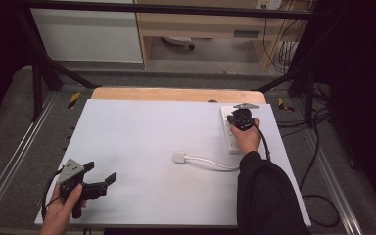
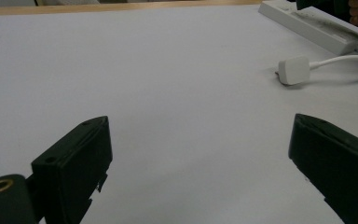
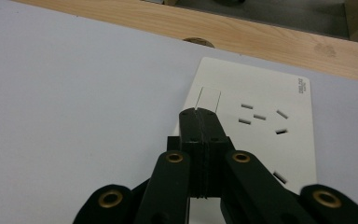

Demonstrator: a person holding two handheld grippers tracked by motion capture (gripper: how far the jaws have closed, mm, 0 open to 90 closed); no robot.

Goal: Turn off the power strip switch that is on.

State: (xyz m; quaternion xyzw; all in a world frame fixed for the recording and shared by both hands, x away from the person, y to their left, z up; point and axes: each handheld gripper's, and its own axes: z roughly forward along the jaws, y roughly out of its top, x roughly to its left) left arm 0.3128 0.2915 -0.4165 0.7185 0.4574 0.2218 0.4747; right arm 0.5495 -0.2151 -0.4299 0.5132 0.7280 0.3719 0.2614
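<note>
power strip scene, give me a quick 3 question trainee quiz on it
1. True or false: the right gripper has its jaws shut, tips at the power strip by its switch.
2. What lies on the white mat at the free end of the cable?
A. a white plug
B. a red mug
C. a screwdriver
3. How do the left gripper jaws stand, and what is between them?

Key: 1 true; 2 A; 3 wide open, with only bare mat between them.

One power strip (image 1: pixel 231 131), one white plug (image 1: pixel 178 157) with cable, two tools.
</note>
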